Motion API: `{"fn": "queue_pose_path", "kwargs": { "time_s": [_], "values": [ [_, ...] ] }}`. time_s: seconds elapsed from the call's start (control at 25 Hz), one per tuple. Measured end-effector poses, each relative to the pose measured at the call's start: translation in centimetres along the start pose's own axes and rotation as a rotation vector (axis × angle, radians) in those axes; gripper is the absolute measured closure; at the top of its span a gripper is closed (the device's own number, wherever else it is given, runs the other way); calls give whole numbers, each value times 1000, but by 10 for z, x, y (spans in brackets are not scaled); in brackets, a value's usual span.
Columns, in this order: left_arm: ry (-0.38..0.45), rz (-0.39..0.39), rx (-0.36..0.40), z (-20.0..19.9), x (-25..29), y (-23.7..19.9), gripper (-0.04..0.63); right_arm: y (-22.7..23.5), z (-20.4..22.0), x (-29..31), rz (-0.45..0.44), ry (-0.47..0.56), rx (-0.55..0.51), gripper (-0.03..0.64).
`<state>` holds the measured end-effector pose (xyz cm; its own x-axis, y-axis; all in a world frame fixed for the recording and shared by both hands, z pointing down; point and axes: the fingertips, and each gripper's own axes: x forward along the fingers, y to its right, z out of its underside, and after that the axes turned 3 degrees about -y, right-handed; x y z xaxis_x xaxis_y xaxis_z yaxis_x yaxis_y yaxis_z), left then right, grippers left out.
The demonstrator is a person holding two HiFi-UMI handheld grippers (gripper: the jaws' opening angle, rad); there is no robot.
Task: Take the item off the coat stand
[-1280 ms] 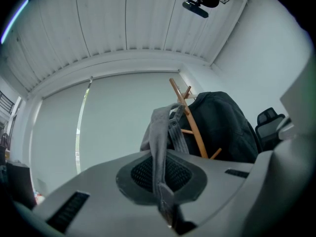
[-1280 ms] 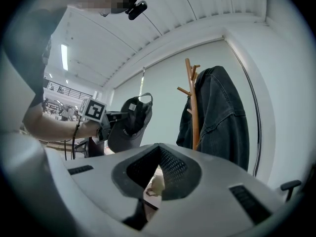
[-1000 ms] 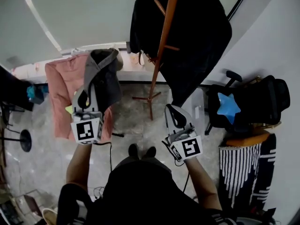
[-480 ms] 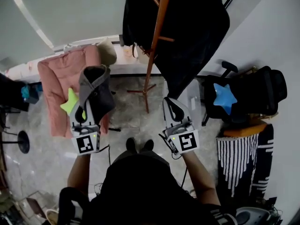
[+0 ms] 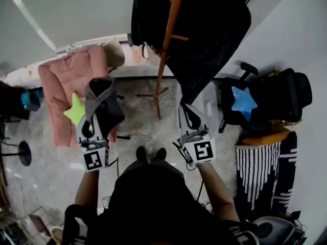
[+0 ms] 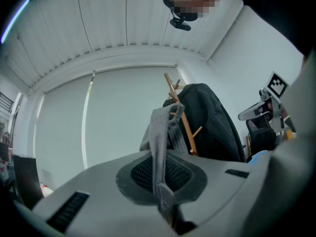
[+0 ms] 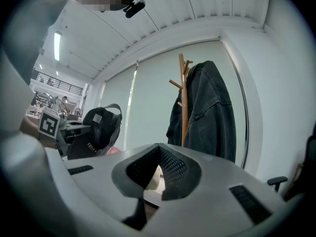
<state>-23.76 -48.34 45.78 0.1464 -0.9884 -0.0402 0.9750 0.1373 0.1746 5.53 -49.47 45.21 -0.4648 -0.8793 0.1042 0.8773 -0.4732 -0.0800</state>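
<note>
Grey cap [image 5: 103,103], clear of the stand, is clamped by its strap in the left gripper [image 5: 90,122]. To the right stands the wooden coat stand [image 5: 164,55], its top cut off in the head view and its right side hidden by a dark jacket [image 5: 209,29]. Right gripper [image 5: 187,108]: jaws together, empty.

Head view, from the person's stance: coat stand [image 5: 164,50] at 12 o'clock, jacket [image 5: 212,29] hung on its 1 o'clock side; armchair [image 5: 59,83] at 10 o'clock, star cushion [image 5: 74,111] on it; cap [image 5: 106,103] before the armchair, between the left gripper's [image 5: 92,118] jaws; office chair [image 5: 283,98] at 3 o'clock, second star cushion [image 5: 242,100] on its seat
</note>
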Motion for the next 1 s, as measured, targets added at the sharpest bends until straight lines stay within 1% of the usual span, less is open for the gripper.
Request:
{"fn": "queue_pose_path", "kwargs": {
  "time_s": [0.2, 0.48, 1.0],
  "values": [
    [9, 4, -10, 1, -3, 5, 571, 1, 5, 0, 11, -12, -2, 598],
    [0, 5, -21, 4, -9, 11, 571, 2, 7, 1, 36, -23, -5, 600],
    [-14, 1, -11, 12, -11, 13, 571, 9, 14, 2, 59, -40, -18, 600]
  ]
}}
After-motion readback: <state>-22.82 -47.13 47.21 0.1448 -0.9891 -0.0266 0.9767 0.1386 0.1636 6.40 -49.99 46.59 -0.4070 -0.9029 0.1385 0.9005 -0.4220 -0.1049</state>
